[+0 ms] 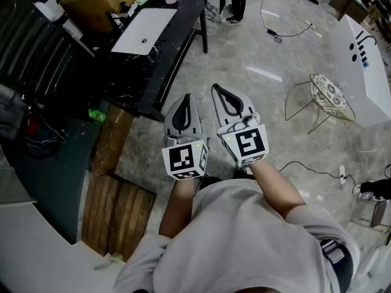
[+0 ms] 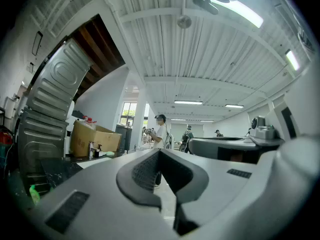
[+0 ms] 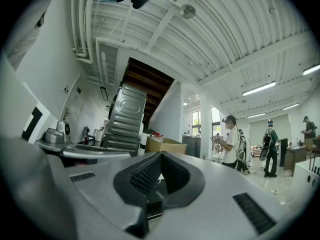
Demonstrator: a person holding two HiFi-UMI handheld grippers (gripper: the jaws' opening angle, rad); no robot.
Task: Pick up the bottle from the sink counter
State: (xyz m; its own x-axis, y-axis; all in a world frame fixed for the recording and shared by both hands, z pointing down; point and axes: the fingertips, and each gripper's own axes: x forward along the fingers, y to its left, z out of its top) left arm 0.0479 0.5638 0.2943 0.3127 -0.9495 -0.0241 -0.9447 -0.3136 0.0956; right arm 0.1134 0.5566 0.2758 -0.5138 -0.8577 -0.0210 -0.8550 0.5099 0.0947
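The person is standing well back from the sink (image 1: 153, 20), a white basin set in the dark surface (image 1: 180, 14), and is holding both tools level in front of the body. The left gripper (image 1: 184, 100) and the right gripper (image 1: 217, 90) are both carrying their jaws pressed together. Each gripper view is showing the pads meeting at the tips with nothing caught between them. By my reading, the reach is not yet starting.

The bottle (image 2: 91, 149) is probably the small upright thing standing at the sink's far side, between the sink and the cardboard box (image 1: 98, 5). It is too small in every view to be sure. What seems to be a pump dispenser (image 2: 98, 151) is standing just beside it.

To do this well, the person should first be stepping in toward the sink until the bottle is filling one gripper view. Since the sink is lying to the person's left, the left gripper is looking like the natural choice. Its jaws should be opening wider than the bottle before arriving, not at the last instant. The approach should be coming level from the sink side, with one jaw passing on each side of the bottle's middle and neither brushing the dispenser or the box. Once the pads are pressing evenly, the lift should be going straight up, away from the sink's rim.
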